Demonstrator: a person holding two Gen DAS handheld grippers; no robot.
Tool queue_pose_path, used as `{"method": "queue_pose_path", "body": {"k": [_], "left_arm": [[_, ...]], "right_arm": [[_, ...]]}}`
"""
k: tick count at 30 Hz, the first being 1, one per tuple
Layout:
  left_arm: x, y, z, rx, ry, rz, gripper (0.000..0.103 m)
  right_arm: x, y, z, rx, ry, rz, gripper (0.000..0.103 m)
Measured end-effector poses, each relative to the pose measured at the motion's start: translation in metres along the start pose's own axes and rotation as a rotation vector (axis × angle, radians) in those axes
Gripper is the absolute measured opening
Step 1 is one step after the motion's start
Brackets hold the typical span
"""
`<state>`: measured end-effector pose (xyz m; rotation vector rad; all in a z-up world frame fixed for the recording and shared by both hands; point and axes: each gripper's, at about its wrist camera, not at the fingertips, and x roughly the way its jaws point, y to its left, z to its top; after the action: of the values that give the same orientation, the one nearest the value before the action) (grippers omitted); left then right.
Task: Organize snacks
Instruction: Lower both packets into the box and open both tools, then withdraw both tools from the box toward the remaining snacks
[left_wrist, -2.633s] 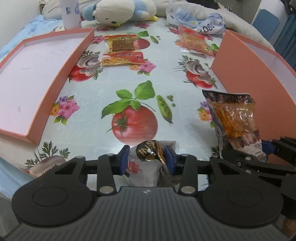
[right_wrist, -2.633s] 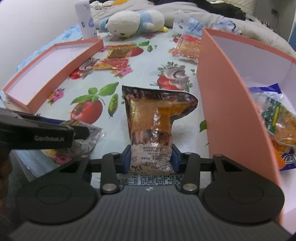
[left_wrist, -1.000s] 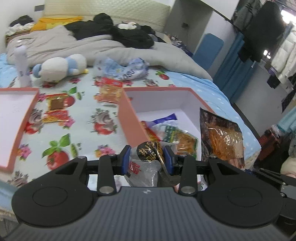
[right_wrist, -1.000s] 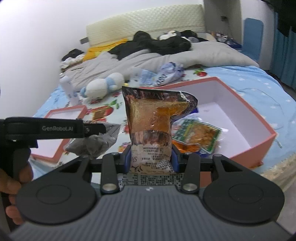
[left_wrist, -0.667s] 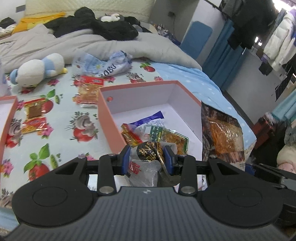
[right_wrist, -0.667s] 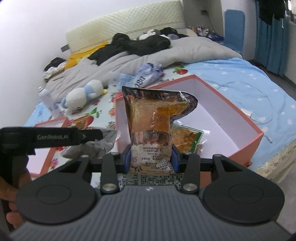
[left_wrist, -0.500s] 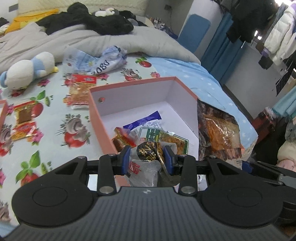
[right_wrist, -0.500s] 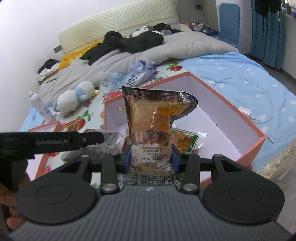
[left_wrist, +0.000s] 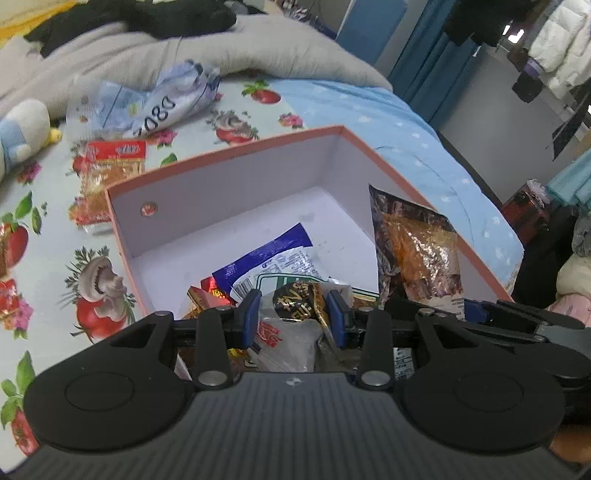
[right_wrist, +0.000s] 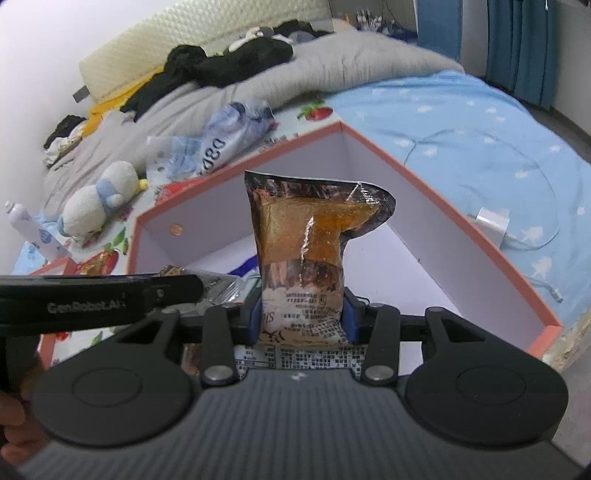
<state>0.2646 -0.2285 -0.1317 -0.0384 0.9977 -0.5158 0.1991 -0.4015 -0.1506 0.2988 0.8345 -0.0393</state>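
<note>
Box (left_wrist: 229, 155) directly below and ahead of both my grippers, open top facing up. Left gripper (left_wrist: 293, 312) clamped on crumpled clear packet (left_wrist: 291, 332), dark label up, hanging over box's near-left part. Right gripper (right_wrist: 302, 317) clamped on foil pouch (right_wrist: 310, 240) by bottom end, long axis upright, over box's middle. Both equally placed for drop; release is straight down. Count: two snacks held, at least three packets (left_wrist: 273, 258) already in box, one orange packet (left_wrist: 107, 173) on tablecloth (left_wrist: 48, 258) beyond box's far-left wall, others cut off at frame edge.

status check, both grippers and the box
Left gripper shut on small snack pack. Right gripper shut on orange snack bag. Both over pink box.
</note>
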Motion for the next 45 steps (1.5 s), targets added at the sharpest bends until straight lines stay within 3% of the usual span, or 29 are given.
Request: {"method": "queue_pose_path", "body": {"k": [7, 8, 9, 11, 12, 24, 35, 45], "left_arm": [[0.013, 0.006, 0.005, -0.008, 0.017, 0.001, 0.044], [0.012, 0.005, 0.005, -0.007, 0.019, -0.002, 0.048], [0.011, 0.005, 0.005, -0.009, 0.013, -0.004, 0.051], [0.003, 0.004, 0.004, -0.008, -0.007, -0.006, 0.060], [-0.002, 0.003, 0.004, -0.004, -0.019, -0.007, 0.060], [-0.091, -0.003, -0.028, 0.015, -0.145, 0.021, 0.060], [-0.176, -0.002, -0.086, 0.017, -0.255, 0.050, 0.060], [-0.223, 0.016, -0.138, -0.044, -0.309, 0.098, 0.060]], "right_arm": [[0.012, -0.003, 0.000, 0.014, 0.021, -0.006, 0.047], [0.012, -0.004, 0.000, 0.017, 0.024, -0.007, 0.048], [0.012, -0.004, 0.000, 0.020, 0.028, -0.009, 0.050], [0.007, -0.004, -0.001, 0.025, 0.024, -0.005, 0.066], [0.002, -0.004, -0.002, 0.025, 0.014, -0.004, 0.067], [-0.065, 0.020, -0.029, -0.005, -0.087, 0.016, 0.067], [-0.125, 0.049, -0.053, -0.059, -0.191, 0.048, 0.067], [-0.145, 0.082, -0.084, -0.136, -0.209, 0.115, 0.067]]}}
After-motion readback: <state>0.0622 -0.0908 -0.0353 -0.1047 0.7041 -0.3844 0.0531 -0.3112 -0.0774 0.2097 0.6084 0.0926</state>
